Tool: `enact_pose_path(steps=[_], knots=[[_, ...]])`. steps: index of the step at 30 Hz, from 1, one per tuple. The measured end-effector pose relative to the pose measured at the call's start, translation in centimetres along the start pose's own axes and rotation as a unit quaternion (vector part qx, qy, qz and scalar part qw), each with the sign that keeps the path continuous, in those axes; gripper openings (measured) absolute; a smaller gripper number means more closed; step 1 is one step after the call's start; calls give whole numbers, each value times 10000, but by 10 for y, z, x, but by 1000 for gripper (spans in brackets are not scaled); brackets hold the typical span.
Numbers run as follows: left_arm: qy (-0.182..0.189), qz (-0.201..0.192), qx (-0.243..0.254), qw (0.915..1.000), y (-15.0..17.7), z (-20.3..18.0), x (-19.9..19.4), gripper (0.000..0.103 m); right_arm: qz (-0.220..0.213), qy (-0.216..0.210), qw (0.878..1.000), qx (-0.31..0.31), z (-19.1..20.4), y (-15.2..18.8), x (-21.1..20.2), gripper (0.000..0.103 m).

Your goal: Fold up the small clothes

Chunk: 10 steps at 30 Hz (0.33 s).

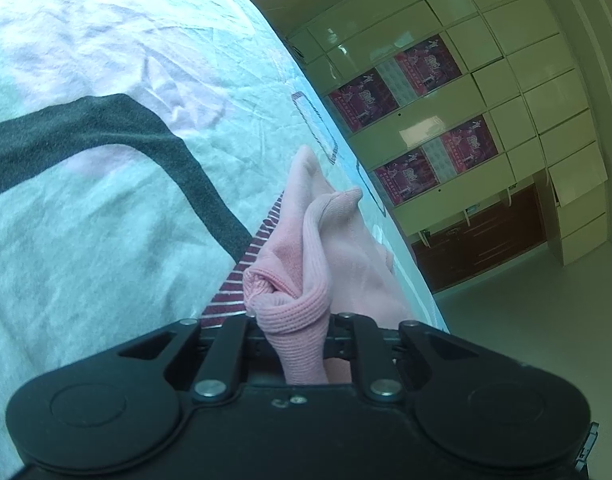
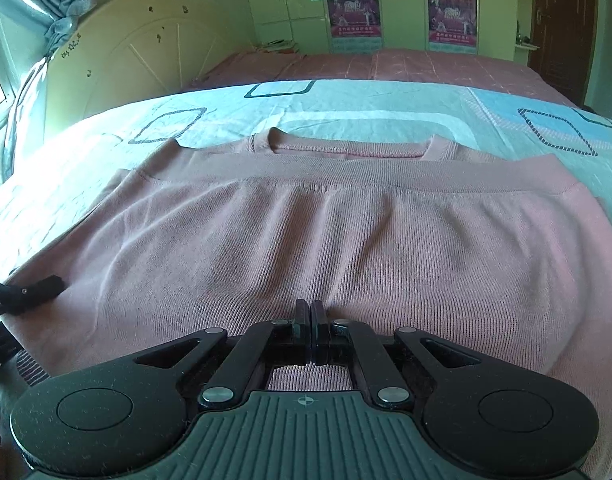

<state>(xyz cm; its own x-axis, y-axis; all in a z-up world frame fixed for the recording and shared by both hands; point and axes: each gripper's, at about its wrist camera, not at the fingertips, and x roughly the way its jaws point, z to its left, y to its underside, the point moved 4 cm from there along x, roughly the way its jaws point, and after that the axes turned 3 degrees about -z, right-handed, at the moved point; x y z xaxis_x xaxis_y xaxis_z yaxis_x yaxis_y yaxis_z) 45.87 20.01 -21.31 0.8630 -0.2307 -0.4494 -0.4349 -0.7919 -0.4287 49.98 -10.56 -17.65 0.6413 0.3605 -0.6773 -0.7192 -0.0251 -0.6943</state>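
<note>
A pink knit sweater lies on the bed, folded so its ribbed hem sits just below the neckline. My right gripper is shut, its fingers pressed together above the sweater's near fold; I cannot tell whether fabric is between them. My left gripper is shut on a bunched pink ribbed part of the sweater at the bed's edge. The left gripper also shows at the left edge of the right wrist view, at the sweater's left side.
The bed sheet is light blue with square outlines. A cream headboard stands at the far left. Cream wardrobes with posters line the wall. The floor lies beyond the bed's edge.
</note>
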Motion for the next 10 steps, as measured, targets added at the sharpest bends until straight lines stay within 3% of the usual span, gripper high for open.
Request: enact_pose_path(steps=[3, 6, 7, 9, 10], knots=[[-11, -29, -43, 10000, 2, -5, 0, 21, -270, -104, 9994, 178, -1, -3, -11, 2], [-94, -78, -34, 9999, 4, -11, 1, 26, -87, -181, 9997, 120, -4, 5, -4, 2], [-149, -97, 10, 9998, 5, -14, 1, 24, -121, -226, 9996, 155, -6, 4, -5, 2], [-354, -123, 174, 9991, 5, -16, 2, 11, -390, -223, 9989, 146, -6, -1, -14, 2], [-368, -135, 138, 9991, 5, -15, 2, 11, -521, -342, 9980, 134, -6, -2, -19, 2]])
